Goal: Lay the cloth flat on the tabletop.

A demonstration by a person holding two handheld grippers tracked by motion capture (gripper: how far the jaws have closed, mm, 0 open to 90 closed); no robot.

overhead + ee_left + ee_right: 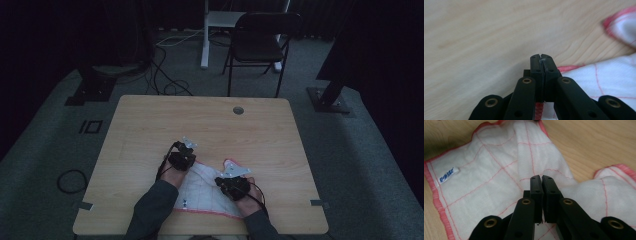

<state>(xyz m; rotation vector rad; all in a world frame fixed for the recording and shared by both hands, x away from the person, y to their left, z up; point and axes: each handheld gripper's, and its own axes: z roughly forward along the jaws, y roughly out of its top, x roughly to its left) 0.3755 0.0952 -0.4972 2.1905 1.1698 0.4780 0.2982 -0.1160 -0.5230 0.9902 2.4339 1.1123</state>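
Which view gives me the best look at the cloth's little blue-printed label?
The right gripper view: the label lies flat and unobstructed on the white cloth near its pink hem, though its print is too small to read. The high view shows it as a tiny speck. The left gripper view catches a cloth corner past its shut jaws.

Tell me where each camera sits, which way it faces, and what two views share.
High view: above the person's side, facing forward and down on the table; forearms, both grippers.
Left gripper view: rides the left gripper, along its closed jaws over wood.
Right gripper view: rides the right gripper, over the cloth.
Shared: the cloth.
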